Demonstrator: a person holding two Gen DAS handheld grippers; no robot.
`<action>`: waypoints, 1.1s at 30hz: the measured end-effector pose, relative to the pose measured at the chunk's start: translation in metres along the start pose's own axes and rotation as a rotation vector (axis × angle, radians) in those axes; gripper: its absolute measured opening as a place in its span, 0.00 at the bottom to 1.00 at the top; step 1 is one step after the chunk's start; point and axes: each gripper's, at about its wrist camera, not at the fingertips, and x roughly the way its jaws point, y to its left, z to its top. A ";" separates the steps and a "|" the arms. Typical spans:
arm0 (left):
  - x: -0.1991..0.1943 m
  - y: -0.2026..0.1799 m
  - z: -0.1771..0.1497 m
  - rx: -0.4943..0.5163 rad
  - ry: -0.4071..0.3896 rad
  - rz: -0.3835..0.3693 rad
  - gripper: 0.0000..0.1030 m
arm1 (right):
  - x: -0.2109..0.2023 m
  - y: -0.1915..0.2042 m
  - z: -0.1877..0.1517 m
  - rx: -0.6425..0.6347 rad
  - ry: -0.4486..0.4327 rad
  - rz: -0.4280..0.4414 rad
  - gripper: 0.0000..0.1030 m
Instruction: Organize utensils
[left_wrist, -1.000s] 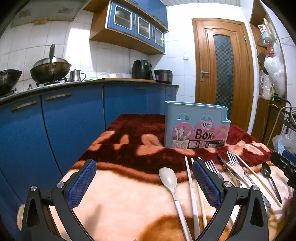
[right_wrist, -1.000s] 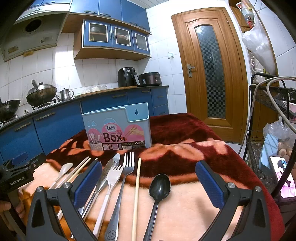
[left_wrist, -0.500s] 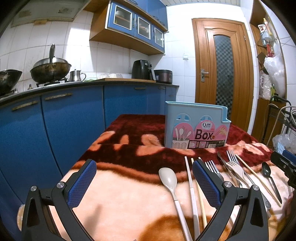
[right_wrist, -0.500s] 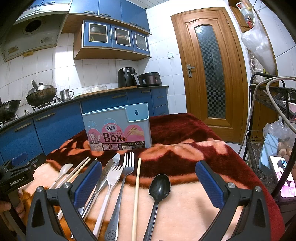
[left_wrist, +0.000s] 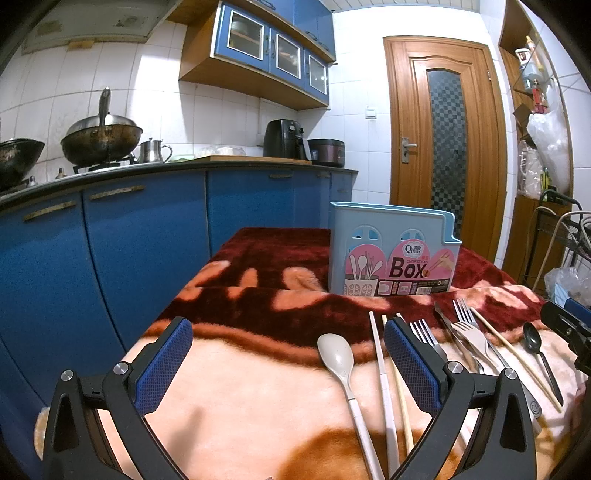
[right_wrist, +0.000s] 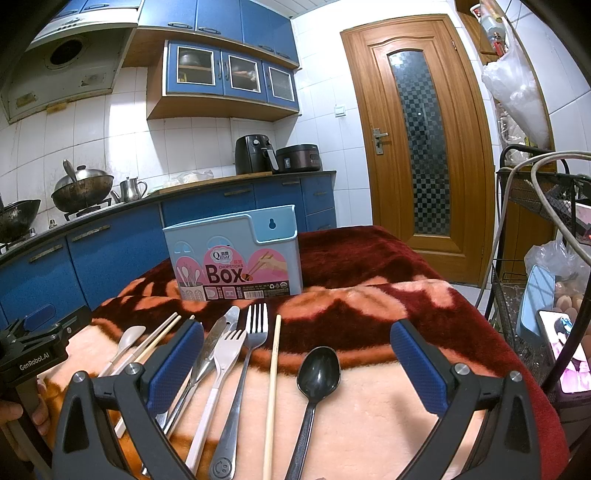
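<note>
While both claws hover low over the blanket-covered tabletop (right_wrist: 388, 413), each is spread wide and empty: left claw (left_wrist: 288, 363), right claw (right_wrist: 295, 363). The light-blue chopsticks box (right_wrist: 236, 254) stands upright at the far side. Utensils lie in a near row, handles toward the cameras: white spoon (left_wrist: 338, 360) leftmost, then white chopstick (left_wrist: 380, 369), butter knife (right_wrist: 212, 345), white plastic fork (right_wrist: 225, 354), steel fork (right_wrist: 255, 328), wooden chopstick (right_wrist: 274, 365), black spoon (right_wrist: 318, 369) rightmost.
</note>
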 end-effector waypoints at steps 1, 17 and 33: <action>0.000 0.000 0.000 0.001 0.000 0.001 1.00 | 0.000 0.000 0.000 0.000 0.001 0.000 1.00; 0.000 0.001 0.000 0.000 0.000 0.001 1.00 | -0.001 0.001 -0.001 0.001 0.000 -0.001 1.00; 0.000 0.001 0.003 0.012 0.011 0.004 1.00 | -0.004 -0.003 0.002 0.012 0.005 -0.002 1.00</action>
